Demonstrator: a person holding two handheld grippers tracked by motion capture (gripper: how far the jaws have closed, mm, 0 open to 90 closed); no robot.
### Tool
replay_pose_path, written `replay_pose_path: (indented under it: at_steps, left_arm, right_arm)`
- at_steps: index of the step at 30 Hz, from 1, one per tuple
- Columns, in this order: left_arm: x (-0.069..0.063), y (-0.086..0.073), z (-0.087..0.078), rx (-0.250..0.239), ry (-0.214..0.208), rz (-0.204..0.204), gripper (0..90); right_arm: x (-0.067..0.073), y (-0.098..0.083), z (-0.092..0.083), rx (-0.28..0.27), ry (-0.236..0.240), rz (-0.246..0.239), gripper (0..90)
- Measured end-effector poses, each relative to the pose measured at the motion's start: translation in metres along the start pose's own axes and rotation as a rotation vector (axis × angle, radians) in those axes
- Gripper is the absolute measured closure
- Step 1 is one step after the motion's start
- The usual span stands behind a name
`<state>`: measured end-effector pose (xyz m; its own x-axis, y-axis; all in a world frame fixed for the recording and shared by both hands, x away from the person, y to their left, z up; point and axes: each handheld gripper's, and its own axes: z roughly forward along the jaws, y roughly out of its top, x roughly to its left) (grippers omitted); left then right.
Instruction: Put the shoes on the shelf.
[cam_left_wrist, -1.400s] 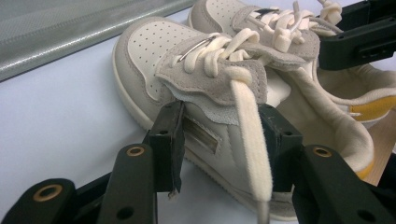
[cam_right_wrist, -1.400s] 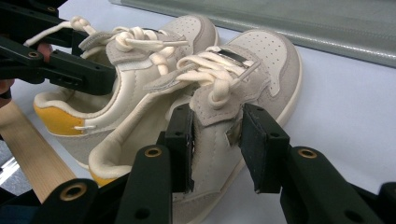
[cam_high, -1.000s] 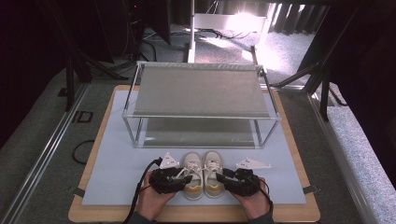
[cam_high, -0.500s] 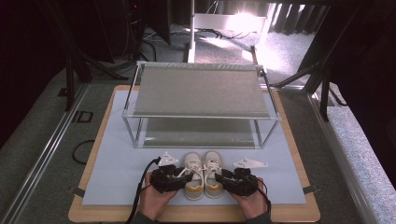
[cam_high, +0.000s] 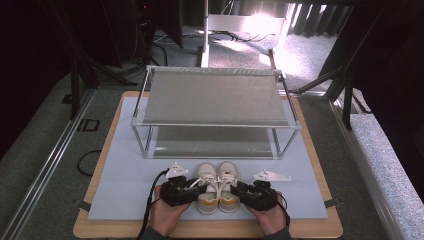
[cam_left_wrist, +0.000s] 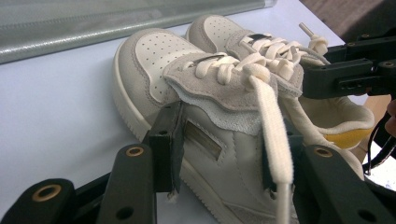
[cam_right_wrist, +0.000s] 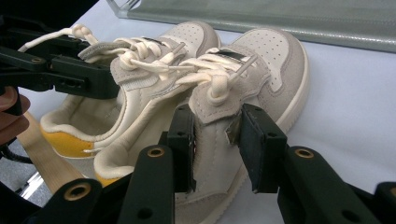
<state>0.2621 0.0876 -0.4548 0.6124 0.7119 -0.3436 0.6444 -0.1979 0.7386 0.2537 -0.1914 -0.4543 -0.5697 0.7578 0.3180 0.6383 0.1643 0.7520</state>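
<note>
Cream-white sneakers are seen side by side on the pale blue mat (cam_high: 120, 180), just in front of the metal shelf rack (cam_high: 215, 100). The left sneaker (cam_left_wrist: 196, 116) is pinched by the left gripper (cam_left_wrist: 219, 154), and the right sneaker (cam_right_wrist: 233, 93) by the right gripper (cam_right_wrist: 217, 144), both jaws having just been closing.

Left gripper (cam_high: 192, 189): we note black body, two flat black jaw arms, brass-coloured rivets with dark centre holes at pivots, rectangular black pads at tips. Grey three-cornered plate on top. Black cable (cam_high: 148, 210) trails from rear, runs back past table edge.

Right gripper (cam_high: 240, 190): we note same black build, same brass-ringed rivets along jaw arms, thick block-shaped pads with worn, frayed inner faces. Grey three-cornered plate alongside. Thin black cable loops at wrist.

Hands (cam_high: 166, 216): we see no gloves; dark sleeve edge at right wrist.
</note>
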Motion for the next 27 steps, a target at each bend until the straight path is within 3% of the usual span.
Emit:
replay_pose_path:
  at_steps: [27]
  left_arm:
    - [0.006, 0.026, -0.003, -0.060, -0.003, -0.006, 55.9]
  right_arm:
    - [-0.009, 0.022, -0.003, -0.056, 0.024, 0.022, 67.7]
